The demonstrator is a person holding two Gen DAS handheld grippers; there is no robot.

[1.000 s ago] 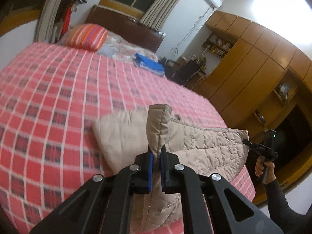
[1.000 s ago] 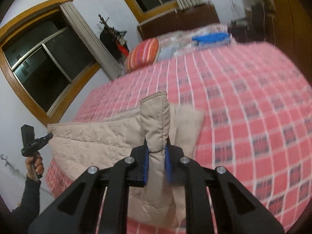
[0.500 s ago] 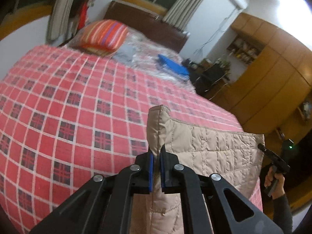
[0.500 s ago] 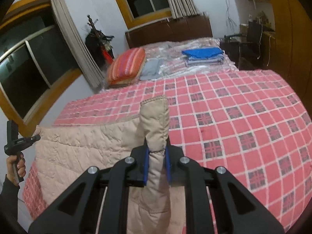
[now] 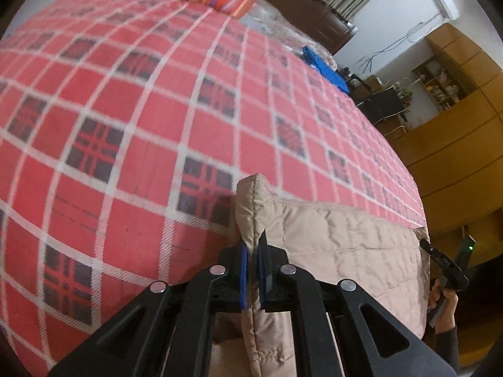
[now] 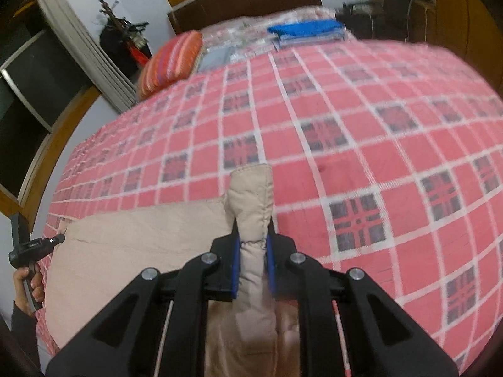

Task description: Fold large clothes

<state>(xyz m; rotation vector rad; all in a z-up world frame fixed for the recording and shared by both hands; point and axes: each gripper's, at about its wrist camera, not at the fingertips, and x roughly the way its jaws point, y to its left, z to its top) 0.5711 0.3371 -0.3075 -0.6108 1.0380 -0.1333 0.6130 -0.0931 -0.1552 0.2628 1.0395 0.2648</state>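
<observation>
Over the checked bed point(image 5: 132, 100), a quilted beige garment point(image 5: 339, 251) is pinched at both corners by each gripper's jaws: left gripper point(image 5: 253, 262), right gripper point(image 6: 253, 248).

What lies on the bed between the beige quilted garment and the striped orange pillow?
Only bare red checked bedspread lies between the beige quilted garment and the striped orange pillow, as the right wrist view shows.

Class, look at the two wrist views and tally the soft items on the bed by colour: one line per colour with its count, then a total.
Beige: 1, the quilted garment, clamped by the left gripper and the right gripper
Orange-striped: 1, the pillow
Blue: 1, the folded stack
Red check: 1, the bedspread
Total: 4
</observation>
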